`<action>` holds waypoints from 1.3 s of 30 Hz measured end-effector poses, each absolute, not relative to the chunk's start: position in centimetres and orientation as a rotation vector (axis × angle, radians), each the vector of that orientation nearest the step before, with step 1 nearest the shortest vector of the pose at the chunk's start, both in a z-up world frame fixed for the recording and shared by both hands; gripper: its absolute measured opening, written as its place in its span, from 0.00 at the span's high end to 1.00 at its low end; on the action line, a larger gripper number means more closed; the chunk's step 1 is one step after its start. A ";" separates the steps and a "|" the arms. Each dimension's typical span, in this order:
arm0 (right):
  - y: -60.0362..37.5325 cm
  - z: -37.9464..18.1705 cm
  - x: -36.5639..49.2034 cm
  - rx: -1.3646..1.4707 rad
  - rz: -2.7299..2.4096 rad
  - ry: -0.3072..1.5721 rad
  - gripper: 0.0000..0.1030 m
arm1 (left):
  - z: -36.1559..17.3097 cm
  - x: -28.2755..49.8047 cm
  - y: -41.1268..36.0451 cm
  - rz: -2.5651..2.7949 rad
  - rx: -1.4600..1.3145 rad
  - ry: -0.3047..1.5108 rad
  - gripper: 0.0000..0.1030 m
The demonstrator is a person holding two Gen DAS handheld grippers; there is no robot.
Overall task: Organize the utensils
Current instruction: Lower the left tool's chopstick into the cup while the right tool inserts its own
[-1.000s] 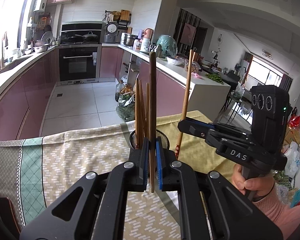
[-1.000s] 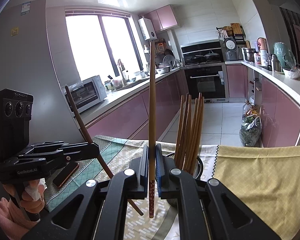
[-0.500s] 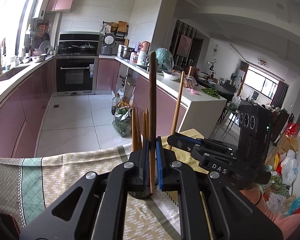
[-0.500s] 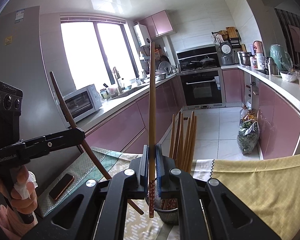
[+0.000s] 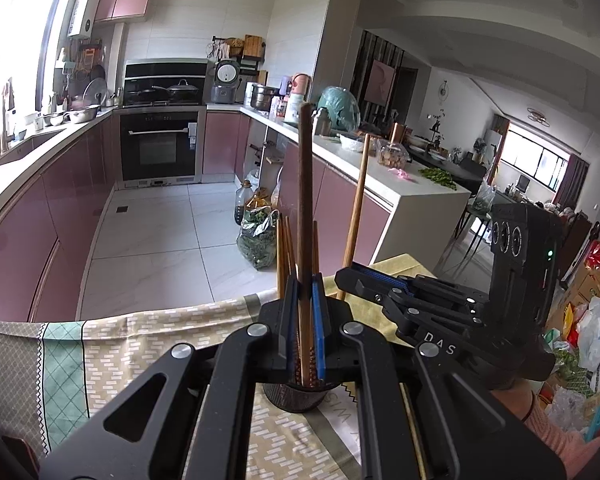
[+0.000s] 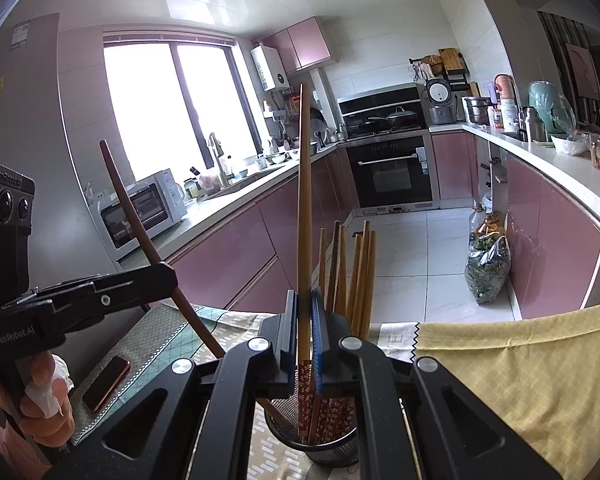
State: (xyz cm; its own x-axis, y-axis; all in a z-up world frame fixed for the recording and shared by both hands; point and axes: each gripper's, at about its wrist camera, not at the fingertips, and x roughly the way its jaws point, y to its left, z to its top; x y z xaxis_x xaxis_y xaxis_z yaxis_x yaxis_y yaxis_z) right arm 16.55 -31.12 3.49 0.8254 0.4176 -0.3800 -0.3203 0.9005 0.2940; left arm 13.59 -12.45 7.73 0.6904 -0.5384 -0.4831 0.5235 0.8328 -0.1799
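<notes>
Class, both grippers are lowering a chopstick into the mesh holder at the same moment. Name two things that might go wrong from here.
1. The left gripper and right gripper crowd over one small mesh holder; they may collide.
2. The dark chopstick enters tilted, while the light chopstick is upright; the two may cross, or catch the standing chopsticks and tip the holder.

Upright chopsticks [image 6: 350, 272] in mesh holder [image 6: 332, 446]
</notes>
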 end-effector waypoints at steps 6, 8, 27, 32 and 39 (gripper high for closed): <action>-30.7 2.5 17.3 0.225 0.376 0.480 0.94 | 6.7 14.3 -13.1 -0.581 -0.010 0.582 0.93; -30.6 2.2 17.5 0.223 0.376 0.491 0.94 | 6.4 14.4 -13.4 -0.574 0.002 0.594 0.93; -29.8 -0.4 18.0 0.209 0.369 0.563 0.94 | 4.5 16.8 -14.7 -0.574 0.065 0.681 0.93; -29.6 -0.9 18.2 0.208 0.371 0.578 0.94 | 4.1 17.9 -15.4 -0.571 0.071 0.699 0.93; -29.7 -1.3 18.6 0.213 0.367 0.600 0.94 | 3.4 18.9 -16.0 -0.558 0.080 0.709 0.92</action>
State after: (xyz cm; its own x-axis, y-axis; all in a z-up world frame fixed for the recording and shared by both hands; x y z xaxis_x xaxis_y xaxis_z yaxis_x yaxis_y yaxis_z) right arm 18.59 -29.72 -1.32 0.7635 0.3960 -0.5101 -0.2741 0.9139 0.2994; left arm 18.86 -15.95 3.38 0.6203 -0.4581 -0.6367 0.5113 0.8517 -0.1147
